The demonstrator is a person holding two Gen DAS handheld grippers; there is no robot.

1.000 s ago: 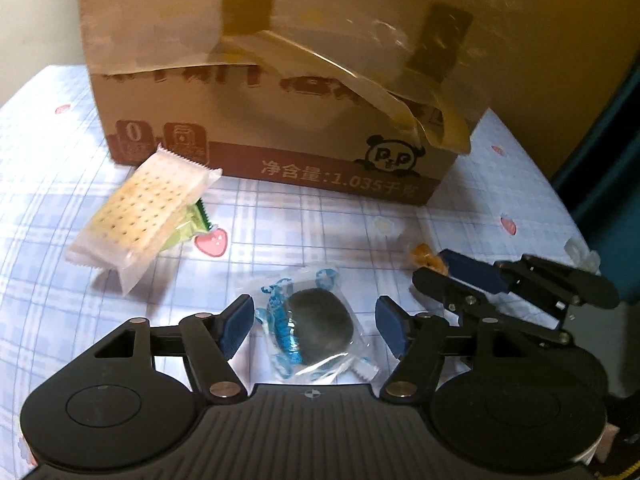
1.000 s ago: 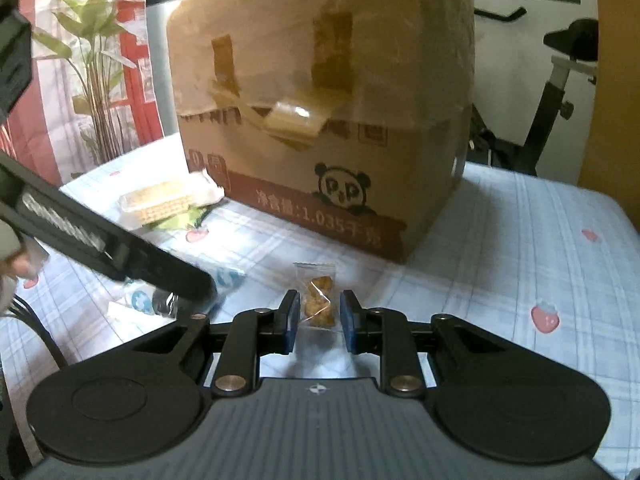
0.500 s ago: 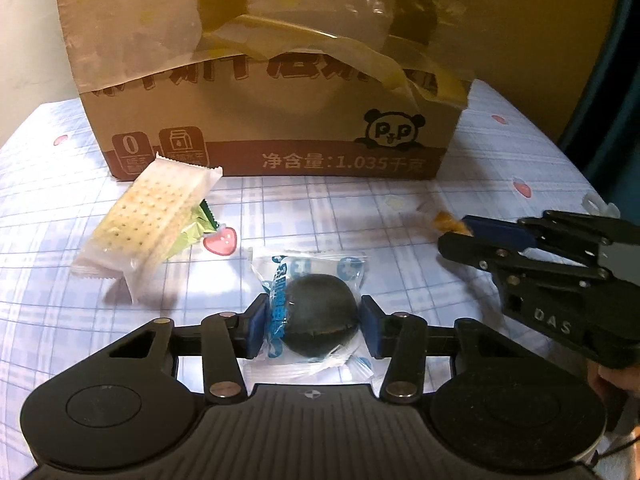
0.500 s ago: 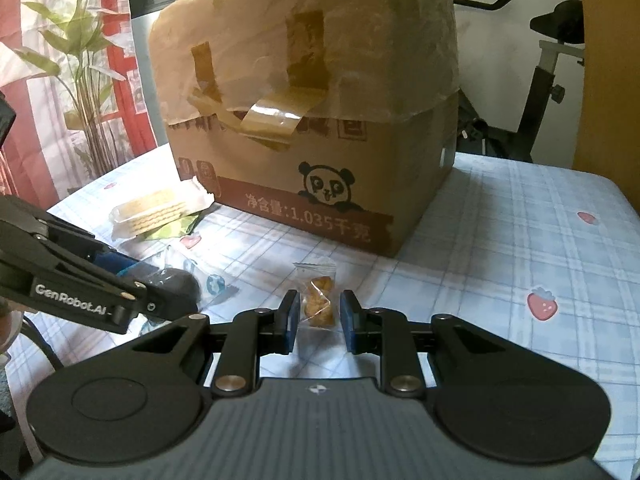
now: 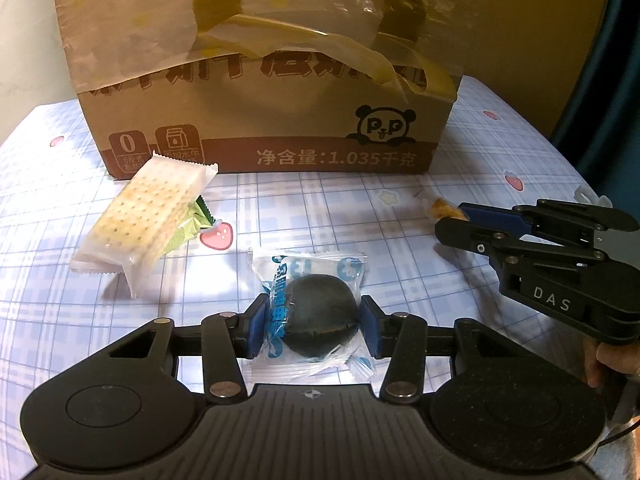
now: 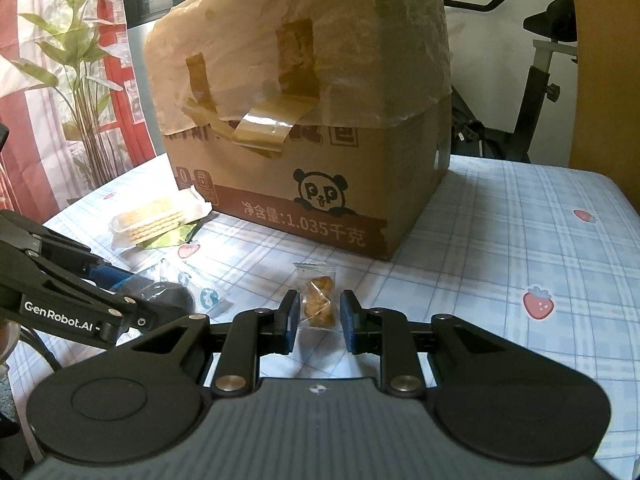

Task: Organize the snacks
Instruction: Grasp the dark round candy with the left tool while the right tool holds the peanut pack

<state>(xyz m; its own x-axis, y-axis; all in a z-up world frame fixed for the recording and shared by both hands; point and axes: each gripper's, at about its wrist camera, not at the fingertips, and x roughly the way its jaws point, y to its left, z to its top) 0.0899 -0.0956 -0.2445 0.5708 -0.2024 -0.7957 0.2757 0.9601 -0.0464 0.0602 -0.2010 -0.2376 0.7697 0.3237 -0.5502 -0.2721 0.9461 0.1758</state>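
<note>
Pinching a clear-wrapped dark round snack (image 5: 320,320), the left gripper (image 5: 314,326) has its blue fingers (image 5: 256,330) pressed on both sides of the pack; its jaws have just been closing onto it. The pack sits low over the desk (image 5: 320,208), w/ the blue-printed wrapper end sticking out ahead of the fingers. Can't tell if it's lifted clear of the cloth.

Right gripper (image 6: 318,320): fingers (image 6: 290,320) narrowly spread, either side of a small clear packet of golden-brown bits (image 6: 318,300). Pads sit v. close to the wrapper, but there's a slim gap each side, so can't tell if they actually squeeze it. Packet lies on the desk, in front of the cardboard box (image 6: 320,184), near its corner.

Box stands at the back of the desk, panda logo on its front, top covered w/ crumpled plastic film and loose brown tape.

Cracker pack (image 5: 146,216) in white wrapper lies tilted at the box's left front, one end just beside the box. It rests on a green-wrapped item (image 5: 188,232) that peeks out from under its right edge.

Desk has a blue-check cloth w/ strawberry prints. In the right wrist view, a potted plant (image 6: 80,80) is behind on the left, an exercise bike (image 6: 540,72) behind on the right.
</note>
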